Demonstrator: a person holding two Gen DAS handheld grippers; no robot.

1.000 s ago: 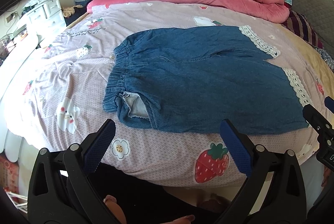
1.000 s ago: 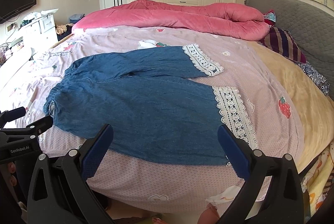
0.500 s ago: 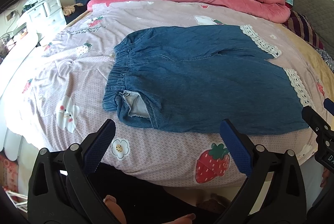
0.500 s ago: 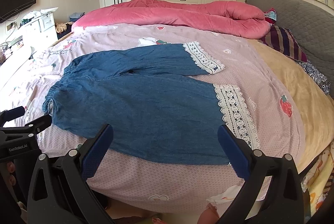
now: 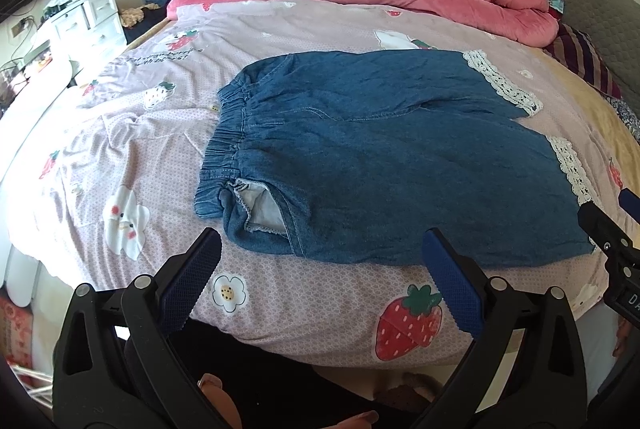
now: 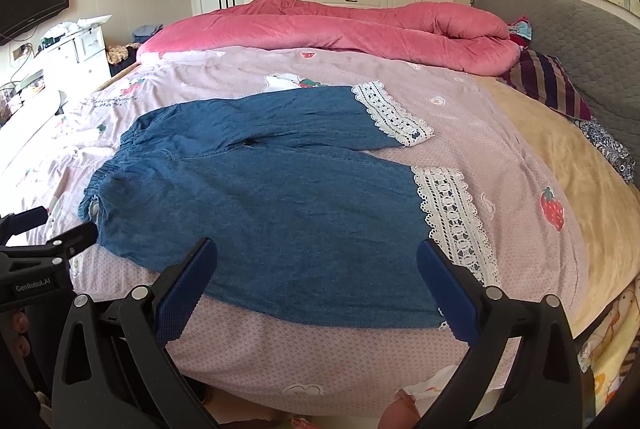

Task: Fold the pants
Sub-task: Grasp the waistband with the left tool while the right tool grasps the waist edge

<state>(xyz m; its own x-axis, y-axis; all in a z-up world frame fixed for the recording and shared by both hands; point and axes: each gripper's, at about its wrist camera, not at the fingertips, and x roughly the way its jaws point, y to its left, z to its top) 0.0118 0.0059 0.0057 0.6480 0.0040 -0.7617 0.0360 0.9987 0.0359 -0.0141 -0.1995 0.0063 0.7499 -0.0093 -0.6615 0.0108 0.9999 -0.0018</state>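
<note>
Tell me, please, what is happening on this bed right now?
A person holds a two-finger gripper in each hand above the near edge of the bed. The blue denim pants lie spread flat on the pink bedsheet, waistband to the left, lace-trimmed legs to the right. The left gripper and right gripper are both open and hold nothing; no fold is made yet.

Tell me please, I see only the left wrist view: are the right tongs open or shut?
Observer: Open. The right tongs hold nothing; the near edge of the pants shows between them.
Operator: In my view the right tongs hide the near corner of the closer cuff. Is it folded over?
Observer: No. The lace cuff lies flat down to its near corner, which ends right beside the right-hand finger.
</note>
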